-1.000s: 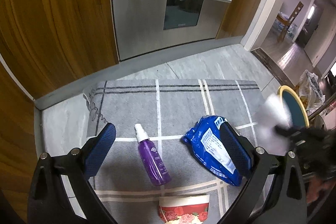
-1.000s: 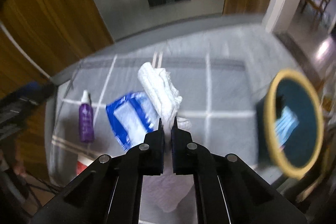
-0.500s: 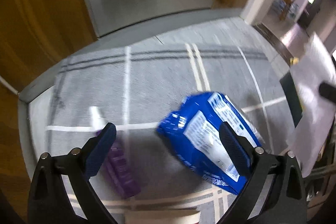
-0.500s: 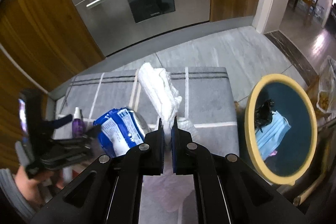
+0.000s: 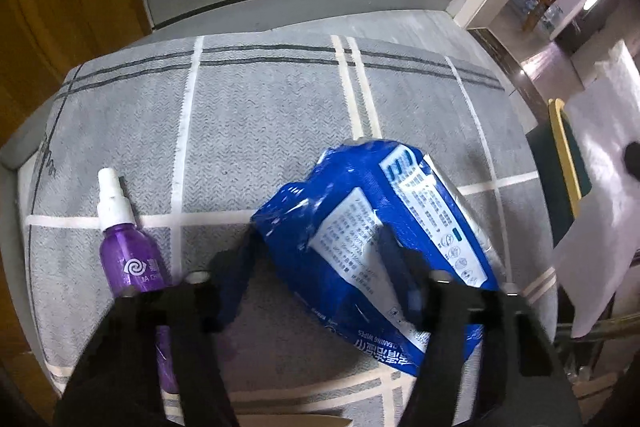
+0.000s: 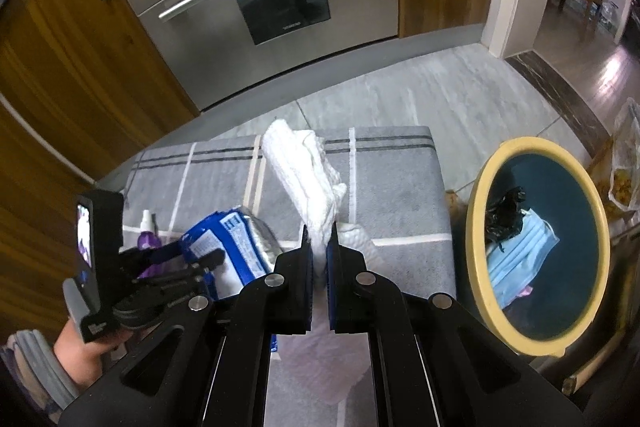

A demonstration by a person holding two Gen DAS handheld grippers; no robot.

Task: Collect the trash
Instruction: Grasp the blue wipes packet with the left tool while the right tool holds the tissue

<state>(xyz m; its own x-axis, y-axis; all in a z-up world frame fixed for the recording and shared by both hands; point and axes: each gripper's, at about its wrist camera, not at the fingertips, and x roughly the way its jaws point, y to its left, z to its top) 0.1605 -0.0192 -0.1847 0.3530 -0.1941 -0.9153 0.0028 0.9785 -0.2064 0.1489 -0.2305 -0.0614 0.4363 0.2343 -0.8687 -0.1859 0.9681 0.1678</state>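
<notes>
Right gripper [image 6: 319, 247] was clamped hard on a crumpled white paper towel [image 6: 306, 179], the wad standing up out of the closed jaws and a loose tail hanging below them. Off to that gripper's right sat the yellow-rimmed bin [image 6: 476, 187], mouth tipped toward the camera, a blue face mask [image 6: 520, 255] and a black scrap [image 6: 505, 213] already lying inside. Towel and bin were apart, the bin lying sideways to the right of the jaws, so by my reckoning the next swing had to go rightward and over that rim.

Over on the other side, the left gripper [image 5: 316, 263] was spread open around the blue wipes packet [image 5: 384, 239] lying on the grey checked mat [image 5: 260, 115]. One finger stood at the packet's near-left corner, the other lay over its printed face; whether the pads were touching it, I couldn't say. The packet's long axis ran diagonally, from far-left to near-right, across the line of the fingers. A purple spray bottle [image 5: 128, 255] lay just left of that gripper, nozzle pointing away. The left hand was plainly the nearer one to the packet; the right was the nearer to the bin.
</notes>
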